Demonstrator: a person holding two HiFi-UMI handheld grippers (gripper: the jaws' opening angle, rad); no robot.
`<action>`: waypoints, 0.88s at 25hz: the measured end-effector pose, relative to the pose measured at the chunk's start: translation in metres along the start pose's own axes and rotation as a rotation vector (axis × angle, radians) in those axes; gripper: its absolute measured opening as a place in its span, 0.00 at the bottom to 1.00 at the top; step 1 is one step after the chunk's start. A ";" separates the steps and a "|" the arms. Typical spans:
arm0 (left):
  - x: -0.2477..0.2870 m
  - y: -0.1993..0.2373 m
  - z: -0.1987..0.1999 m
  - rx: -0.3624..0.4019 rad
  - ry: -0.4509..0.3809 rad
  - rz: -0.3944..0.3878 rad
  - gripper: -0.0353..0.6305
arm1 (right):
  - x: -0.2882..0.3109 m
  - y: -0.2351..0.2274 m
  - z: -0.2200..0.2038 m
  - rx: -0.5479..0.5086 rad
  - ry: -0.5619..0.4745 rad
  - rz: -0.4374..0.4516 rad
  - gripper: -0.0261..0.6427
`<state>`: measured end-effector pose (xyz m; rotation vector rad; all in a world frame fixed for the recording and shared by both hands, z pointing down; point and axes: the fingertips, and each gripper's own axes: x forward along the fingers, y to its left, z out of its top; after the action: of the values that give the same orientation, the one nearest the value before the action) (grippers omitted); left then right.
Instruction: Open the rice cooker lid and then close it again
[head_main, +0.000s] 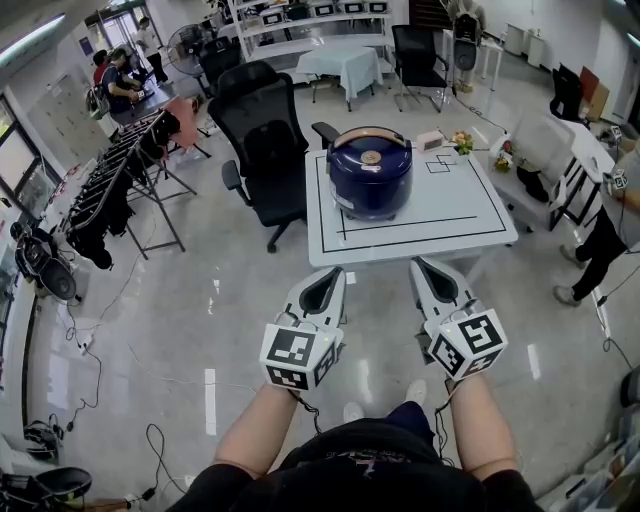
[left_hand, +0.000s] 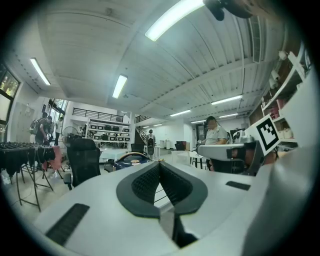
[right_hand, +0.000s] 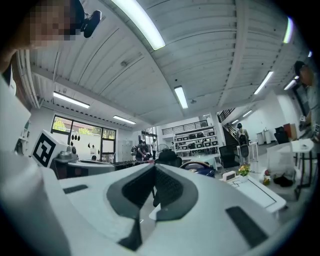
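Note:
A dark blue rice cooker (head_main: 371, 171) with its lid down stands at the left of a white table (head_main: 470, 215). In the left gripper view the rice cooker (left_hand: 131, 160) peeks over the jaws; in the right gripper view the rice cooker (right_hand: 199, 168) shows only as a rim. My left gripper (head_main: 329, 271) and right gripper (head_main: 423, 265) are held level in front of the table's near edge, short of the cooker, side by side. Both are shut with nothing between the jaws, as seen at the left gripper (left_hand: 159, 164) and the right gripper (right_hand: 154, 167).
A black office chair (head_main: 262, 140) stands left of the table. A clothes rack (head_main: 125, 180) is further left. Small items and flowers (head_main: 461, 141) sit at the table's far right corner. A person's legs (head_main: 592, 262) are at the right. Cables lie on the floor (head_main: 100, 340).

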<state>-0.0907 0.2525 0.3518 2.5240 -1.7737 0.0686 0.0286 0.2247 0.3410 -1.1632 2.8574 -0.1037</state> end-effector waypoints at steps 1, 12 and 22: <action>0.001 0.001 0.000 0.000 -0.002 0.003 0.06 | 0.000 -0.001 0.000 0.004 -0.003 -0.001 0.04; 0.031 0.002 0.003 0.003 -0.005 0.016 0.06 | 0.006 -0.033 0.008 0.030 -0.040 0.009 0.06; 0.111 0.001 0.016 0.068 0.005 0.069 0.54 | 0.040 -0.117 0.028 0.040 -0.082 0.024 0.29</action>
<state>-0.0541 0.1468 0.3430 2.5048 -1.8888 0.1401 0.0830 0.1121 0.3221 -1.0988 2.7843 -0.1086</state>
